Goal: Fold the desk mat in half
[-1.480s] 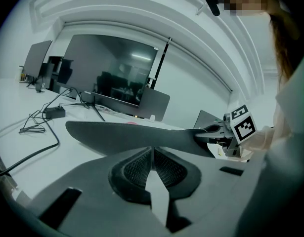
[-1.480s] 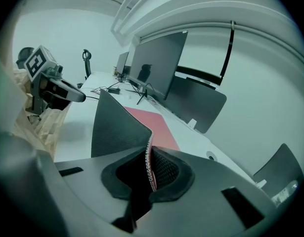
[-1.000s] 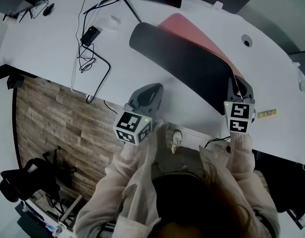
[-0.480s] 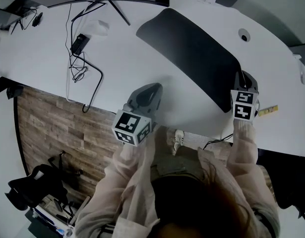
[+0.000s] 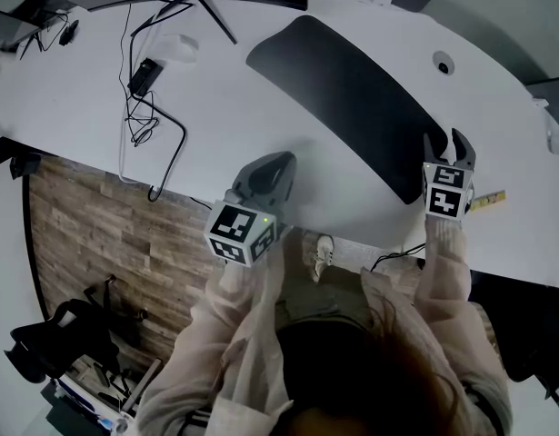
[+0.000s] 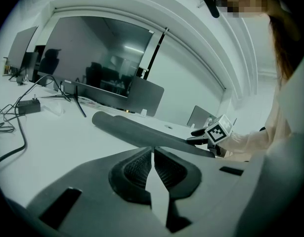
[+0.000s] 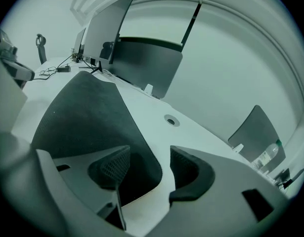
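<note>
The dark desk mat [image 5: 352, 98] lies folded flat on the white desk [image 5: 215, 116], running from the back middle to the front right. My right gripper [image 5: 446, 143] stands at the mat's near right corner, its jaws opening. In the right gripper view, that corner of the mat [image 7: 87, 112] lies between the spread pads of the right gripper [image 7: 149, 159] without being pressed. My left gripper [image 5: 277, 163] is shut on nothing at the desk's front edge, left of the mat. In the left gripper view, the left gripper [image 6: 152, 154] has the folded mat [image 6: 142, 132] lying beyond it.
A power adapter [image 5: 147, 71] with looped cables lies at the back left. A monitor stand's legs [image 5: 202, 7] reach onto the desk behind the mat. A cable hole [image 5: 443, 62] sits right of the mat. The desk's front edge runs just below both grippers.
The mat's raised half, pink underside showing, came down flat onto the other half. The right gripper then let go of the corner and spread its jaws. The left gripper stayed put.
</note>
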`<state>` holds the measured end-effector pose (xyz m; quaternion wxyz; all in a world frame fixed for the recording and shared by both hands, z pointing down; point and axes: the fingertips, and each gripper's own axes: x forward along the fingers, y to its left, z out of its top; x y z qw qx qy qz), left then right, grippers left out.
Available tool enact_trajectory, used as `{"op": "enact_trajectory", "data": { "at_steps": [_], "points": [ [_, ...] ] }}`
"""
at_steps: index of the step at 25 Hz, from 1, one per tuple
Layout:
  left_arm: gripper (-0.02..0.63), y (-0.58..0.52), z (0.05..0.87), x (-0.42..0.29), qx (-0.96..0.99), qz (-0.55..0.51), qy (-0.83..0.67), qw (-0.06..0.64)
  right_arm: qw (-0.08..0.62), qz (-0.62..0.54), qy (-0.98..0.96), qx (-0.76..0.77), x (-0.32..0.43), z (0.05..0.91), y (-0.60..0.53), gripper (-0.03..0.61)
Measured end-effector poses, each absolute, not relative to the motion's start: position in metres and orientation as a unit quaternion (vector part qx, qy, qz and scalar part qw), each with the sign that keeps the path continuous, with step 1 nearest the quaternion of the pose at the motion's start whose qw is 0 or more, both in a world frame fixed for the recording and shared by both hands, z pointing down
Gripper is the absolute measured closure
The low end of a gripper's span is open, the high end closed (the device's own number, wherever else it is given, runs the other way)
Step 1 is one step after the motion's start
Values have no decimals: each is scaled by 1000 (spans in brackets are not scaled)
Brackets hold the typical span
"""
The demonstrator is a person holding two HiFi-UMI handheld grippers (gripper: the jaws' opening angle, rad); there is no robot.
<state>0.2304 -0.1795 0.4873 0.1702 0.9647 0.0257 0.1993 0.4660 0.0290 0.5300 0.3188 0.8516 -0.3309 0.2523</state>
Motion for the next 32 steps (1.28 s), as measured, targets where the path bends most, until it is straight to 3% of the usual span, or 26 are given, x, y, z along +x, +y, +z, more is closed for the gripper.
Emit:
{"op": "enact_trajectory", "data": {
  "at_steps": [3, 12, 24, 32],
  "points": [
    [572, -175, 485, 227, 966, 195, 24, 169, 319, 244, -332, 853, 464, 524, 30, 265],
    [572, -162, 467, 217, 969, 181, 23, 164, 291, 245, -368, 848, 432, 508, 27, 265],
    [572, -152, 449, 200, 974, 168, 6, 152, 199, 237, -444, 841, 380, 462, 5, 324],
    [572, -153, 419, 197, 981, 142, -2, 135, 127, 200, -457, 857, 368, 411, 0, 430]
  ]
}}
